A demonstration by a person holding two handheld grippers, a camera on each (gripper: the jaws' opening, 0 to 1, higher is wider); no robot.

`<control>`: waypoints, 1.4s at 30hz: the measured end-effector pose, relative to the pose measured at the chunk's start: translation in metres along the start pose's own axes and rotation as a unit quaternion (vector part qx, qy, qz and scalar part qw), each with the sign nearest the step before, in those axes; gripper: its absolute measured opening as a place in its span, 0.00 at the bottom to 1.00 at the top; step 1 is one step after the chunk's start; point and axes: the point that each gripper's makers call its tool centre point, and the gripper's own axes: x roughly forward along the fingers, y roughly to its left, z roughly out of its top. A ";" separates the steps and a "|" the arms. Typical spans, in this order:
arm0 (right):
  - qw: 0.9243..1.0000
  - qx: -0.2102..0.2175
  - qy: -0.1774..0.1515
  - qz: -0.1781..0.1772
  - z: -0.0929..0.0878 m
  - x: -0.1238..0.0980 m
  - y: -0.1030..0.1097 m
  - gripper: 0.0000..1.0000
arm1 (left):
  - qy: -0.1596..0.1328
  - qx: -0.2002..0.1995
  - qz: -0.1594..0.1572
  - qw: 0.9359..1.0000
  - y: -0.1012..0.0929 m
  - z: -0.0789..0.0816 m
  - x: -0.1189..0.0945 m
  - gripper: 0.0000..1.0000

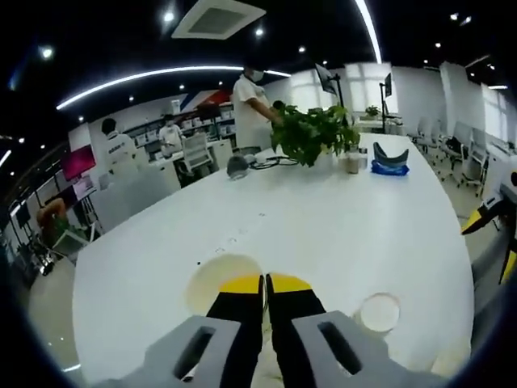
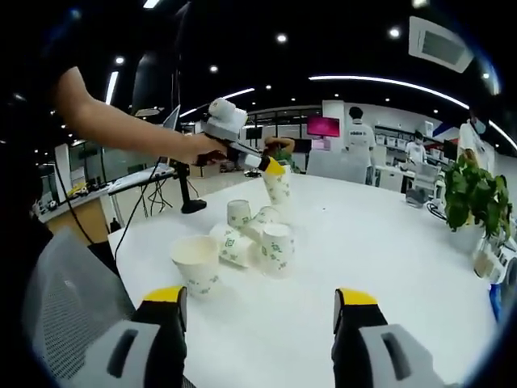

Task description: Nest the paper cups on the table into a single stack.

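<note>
looking along the right gripper [image 2: 262, 311], we are seeing its jaws standing wide apart with nothing between them, low over the near edge of the white table [image 2: 388, 242]. beyond them a cluster of paper cups [image 2: 246, 242] is sitting on the table: one upright cup [image 2: 196, 263] nearest on the left with its mouth open toward us, several upside down, and at least one lying on its side among them. farther back the left gripper [image 2: 273, 168] is reaching in from the left in a person's hand [image 2: 198, 149], and it is holding a lifted cup [image 2: 279, 187] above the far side of the cluster. a mesh chair back [image 2: 69, 299] is crowding the near left, and a black stand with cables [image 2: 190, 198] is standing at the far left edge of the table.

in the left gripper view we are seeing the jaws closed tight on the rim of that cup [image 1: 222, 279], whose open mouth is facing us just past the tips [image 1: 265, 284]. a second cup mouth [image 1: 379, 311] is showing near right. far across the table a potted plant [image 1: 313, 133], a blue object [image 1: 390, 162] and people in white shirts [image 1: 252, 109] are visible.
</note>
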 end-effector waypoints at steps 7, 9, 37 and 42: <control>1.000 0.001 -0.001 0.002 0.001 0.000 0.001 0.74 | -0.004 0.003 0.005 1.000 0.002 0.010 -0.015 0.00; 1.000 -0.001 -0.002 0.003 0.001 0.000 0.001 0.75 | -0.001 0.007 0.005 1.000 -0.001 0.013 -0.022 0.00; 1.000 -0.011 -0.006 0.007 0.003 -0.001 0.003 0.75 | -0.026 0.030 -0.076 0.996 -0.082 0.050 -0.112 0.00; 1.000 -0.011 -0.008 0.007 0.003 -0.001 0.003 0.75 | -0.029 0.028 -0.080 0.996 -0.095 0.051 -0.122 0.00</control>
